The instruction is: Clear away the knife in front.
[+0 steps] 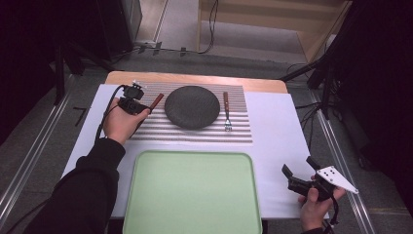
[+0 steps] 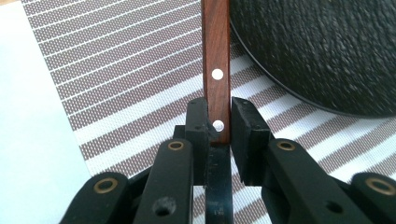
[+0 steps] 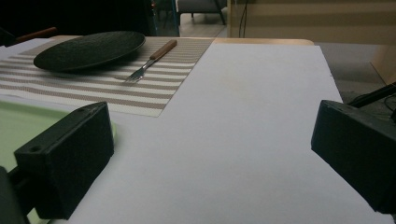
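High view: a person's left claw (image 1: 132,100) is clamped on a wooden-handled knife (image 1: 155,102) lying on the striped placemat (image 1: 234,131), just left of the dark round plate (image 1: 192,107). A fork (image 1: 226,112) lies on the mat to the plate's right. An empty green tray (image 1: 192,192) sits nearer the person on the white worktop (image 1: 277,146). The right claw (image 1: 298,171) hovers off to the right, released, nothing between its wide-apart jaws.

From the left gripper view, the jaws pinch the handle (image 2: 216,70) at its riveted end. The knife looks stiff, slim and light; smooth wood could slip or swivel in so narrow a hold, so a grip nearer mid-handle seems safer. The blade is hidden under the hand and claw, so its length and edge cannot be made out.
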A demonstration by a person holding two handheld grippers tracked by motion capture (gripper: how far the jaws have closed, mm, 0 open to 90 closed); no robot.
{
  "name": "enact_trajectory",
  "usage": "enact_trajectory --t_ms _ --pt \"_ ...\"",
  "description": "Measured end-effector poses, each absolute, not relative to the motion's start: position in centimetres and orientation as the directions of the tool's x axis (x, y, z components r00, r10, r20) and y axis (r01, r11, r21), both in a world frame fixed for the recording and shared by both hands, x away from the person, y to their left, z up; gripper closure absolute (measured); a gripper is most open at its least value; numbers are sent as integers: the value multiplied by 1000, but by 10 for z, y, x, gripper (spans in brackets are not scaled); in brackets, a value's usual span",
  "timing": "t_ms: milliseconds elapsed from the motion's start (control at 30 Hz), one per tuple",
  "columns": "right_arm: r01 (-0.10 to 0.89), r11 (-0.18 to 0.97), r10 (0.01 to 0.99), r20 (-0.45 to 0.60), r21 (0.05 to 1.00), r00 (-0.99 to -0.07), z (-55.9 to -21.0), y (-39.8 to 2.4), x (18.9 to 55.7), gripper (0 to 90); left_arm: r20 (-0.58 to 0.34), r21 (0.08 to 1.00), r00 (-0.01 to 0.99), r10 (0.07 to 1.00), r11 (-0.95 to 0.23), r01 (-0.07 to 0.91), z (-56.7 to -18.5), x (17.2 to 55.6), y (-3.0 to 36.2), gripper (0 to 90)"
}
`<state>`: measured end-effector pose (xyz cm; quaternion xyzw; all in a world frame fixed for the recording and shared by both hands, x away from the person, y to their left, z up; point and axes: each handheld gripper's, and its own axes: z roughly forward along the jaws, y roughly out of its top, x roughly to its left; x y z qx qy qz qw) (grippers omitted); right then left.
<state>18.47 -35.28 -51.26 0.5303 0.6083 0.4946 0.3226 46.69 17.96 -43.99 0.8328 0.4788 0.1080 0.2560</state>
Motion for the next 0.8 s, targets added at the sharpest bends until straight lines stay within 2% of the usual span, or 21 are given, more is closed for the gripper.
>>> enact_trajectory --t_ms 800 --pt "330 -46 965 126 943 -228 -512 -352 185 0 -88 569 599 796 -453 686 -423 418 181 771"
